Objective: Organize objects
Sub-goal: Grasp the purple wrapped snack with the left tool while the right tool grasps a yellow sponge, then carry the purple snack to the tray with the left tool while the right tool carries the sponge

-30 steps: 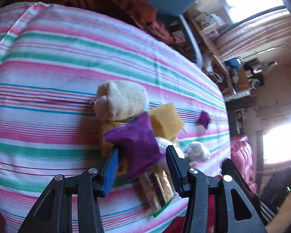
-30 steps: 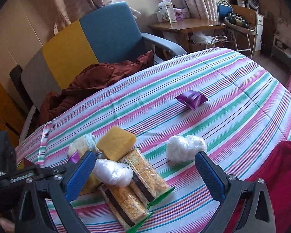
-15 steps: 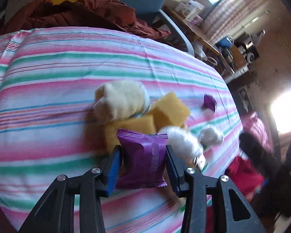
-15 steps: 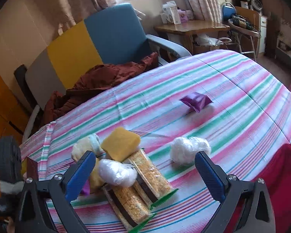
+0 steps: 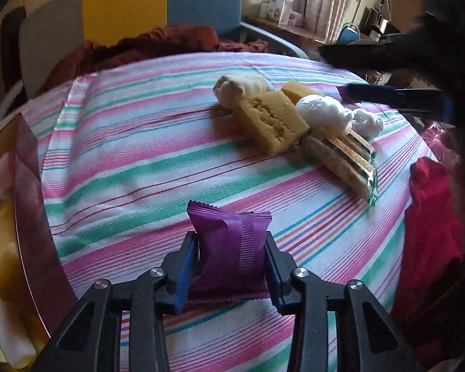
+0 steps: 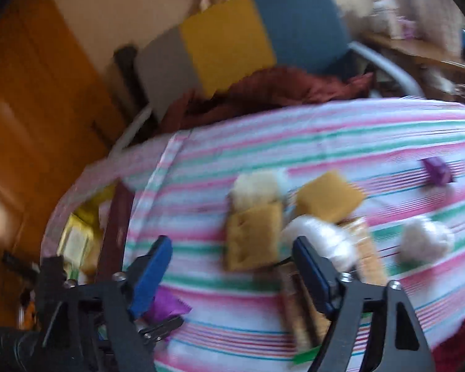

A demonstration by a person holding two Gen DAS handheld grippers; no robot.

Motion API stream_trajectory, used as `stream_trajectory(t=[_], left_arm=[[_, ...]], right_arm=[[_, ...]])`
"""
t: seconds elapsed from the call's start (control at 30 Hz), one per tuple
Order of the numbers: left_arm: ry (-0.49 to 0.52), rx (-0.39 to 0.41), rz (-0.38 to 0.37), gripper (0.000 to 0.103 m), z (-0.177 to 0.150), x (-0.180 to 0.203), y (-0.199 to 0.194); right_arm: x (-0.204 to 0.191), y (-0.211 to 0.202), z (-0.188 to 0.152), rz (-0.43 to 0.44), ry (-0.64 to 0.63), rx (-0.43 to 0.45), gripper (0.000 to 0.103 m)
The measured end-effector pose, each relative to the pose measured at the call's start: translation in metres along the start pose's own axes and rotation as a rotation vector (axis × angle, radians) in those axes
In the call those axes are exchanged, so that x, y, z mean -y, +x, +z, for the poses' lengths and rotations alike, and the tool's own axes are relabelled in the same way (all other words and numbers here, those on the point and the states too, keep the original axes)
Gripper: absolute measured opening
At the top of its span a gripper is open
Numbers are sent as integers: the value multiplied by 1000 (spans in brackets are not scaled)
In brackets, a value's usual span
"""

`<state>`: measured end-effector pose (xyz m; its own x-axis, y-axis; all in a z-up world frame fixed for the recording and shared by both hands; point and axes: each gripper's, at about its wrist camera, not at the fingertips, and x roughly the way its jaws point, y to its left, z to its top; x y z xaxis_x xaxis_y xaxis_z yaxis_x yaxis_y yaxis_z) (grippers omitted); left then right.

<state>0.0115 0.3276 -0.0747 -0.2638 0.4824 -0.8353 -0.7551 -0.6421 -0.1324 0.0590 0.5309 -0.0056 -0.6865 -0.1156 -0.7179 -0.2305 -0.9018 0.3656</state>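
Purple packet gripped above the striped bench

Left tool (image 5: 232,255) clamps a purple packet (image 5: 232,248) between its blue pads, held over the near part of the striped bench (image 5: 139,142). Farther back sits a cluster: 2 yellow sponge blocks (image 5: 271,119), a cream bundle (image 5: 241,88), 2 white wrapped balls (image 5: 322,113) and 2 cracker packs (image 5: 341,158). In the blurred right wrist view, the right tool (image 6: 232,271) stands with jaws spread and nothing between them, above the same cluster. A second purple packet (image 6: 437,172) lies apart, far right.

Black claws (image 5: 231,257), blue pads (image 5: 186,271), silver screws.
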Motion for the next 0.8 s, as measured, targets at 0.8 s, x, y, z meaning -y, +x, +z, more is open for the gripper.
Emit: stream_trajectory(t=[0.8], left_arm=[[-91, 33, -93, 38, 1, -15, -6]], right_arm=[[-15, 77, 4, -179, -150, -172, 53]])
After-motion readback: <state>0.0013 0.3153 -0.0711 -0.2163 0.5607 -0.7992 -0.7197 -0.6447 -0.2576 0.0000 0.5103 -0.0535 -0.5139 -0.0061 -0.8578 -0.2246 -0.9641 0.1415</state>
